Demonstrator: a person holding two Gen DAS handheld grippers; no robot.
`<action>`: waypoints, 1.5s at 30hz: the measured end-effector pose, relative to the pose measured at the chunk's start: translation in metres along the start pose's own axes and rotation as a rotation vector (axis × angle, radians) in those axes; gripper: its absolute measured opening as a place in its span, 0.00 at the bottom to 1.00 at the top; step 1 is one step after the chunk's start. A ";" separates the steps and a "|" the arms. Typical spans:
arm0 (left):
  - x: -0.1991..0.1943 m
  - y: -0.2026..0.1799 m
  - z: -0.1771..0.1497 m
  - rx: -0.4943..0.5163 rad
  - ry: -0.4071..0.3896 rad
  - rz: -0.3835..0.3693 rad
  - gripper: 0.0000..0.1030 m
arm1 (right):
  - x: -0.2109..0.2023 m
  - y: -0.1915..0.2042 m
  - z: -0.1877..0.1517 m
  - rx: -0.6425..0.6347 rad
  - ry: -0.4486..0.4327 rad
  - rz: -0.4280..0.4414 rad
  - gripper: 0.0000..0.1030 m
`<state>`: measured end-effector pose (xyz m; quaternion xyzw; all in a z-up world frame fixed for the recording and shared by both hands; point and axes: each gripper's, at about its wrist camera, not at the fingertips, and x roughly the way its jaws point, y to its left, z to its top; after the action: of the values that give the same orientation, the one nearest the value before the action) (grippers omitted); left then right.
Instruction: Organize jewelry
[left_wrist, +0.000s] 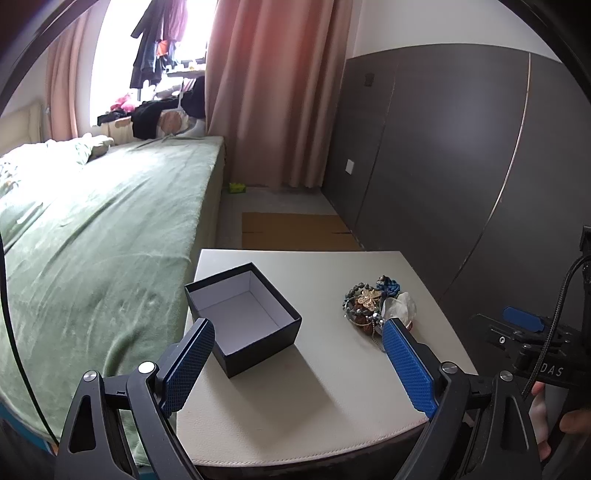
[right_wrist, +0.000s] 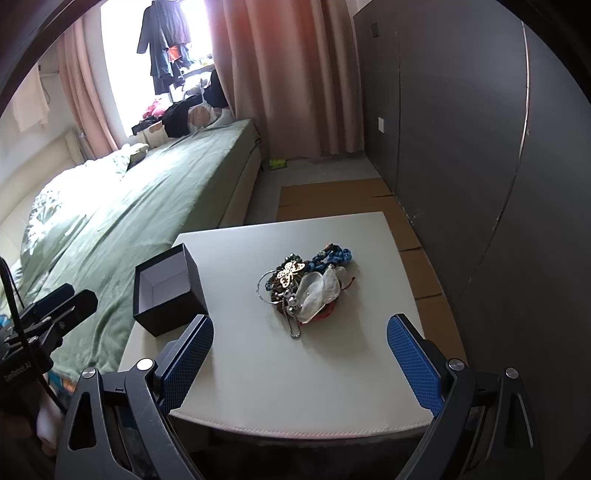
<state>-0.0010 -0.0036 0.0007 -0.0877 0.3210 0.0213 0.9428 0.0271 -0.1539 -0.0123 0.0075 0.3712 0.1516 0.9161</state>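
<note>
**Box and jewelry on the pale table**

You have a green bed (left_wrist: 92, 229) beside a smooth, pale, stitched-edge table (right_wrist: 332, 369). On it sits a square black box (left_wrist: 242, 319), open, white inside, nothing in it. Well apart lies the tangled jewelry pile (right_wrist: 303, 286): beads, chain, butterfly. Your left gripper (left_wrist: 297, 332) and right gripper (right_wrist: 300, 328) gape wide, holding nothing. The right gripper's handle reads "DAS".
</note>
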 end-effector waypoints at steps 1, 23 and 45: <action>0.001 -0.001 0.000 0.000 0.002 0.000 0.90 | 0.000 -0.001 0.000 0.002 -0.001 -0.001 0.93; -0.001 0.003 -0.002 0.000 -0.005 -0.009 0.90 | -0.005 -0.002 0.002 0.010 -0.003 -0.007 0.93; 0.000 0.003 -0.002 0.001 -0.005 -0.010 0.90 | -0.005 0.001 0.000 0.001 -0.001 -0.007 0.93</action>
<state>-0.0028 -0.0014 -0.0013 -0.0886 0.3182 0.0166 0.9437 0.0241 -0.1545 -0.0089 0.0067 0.3708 0.1482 0.9168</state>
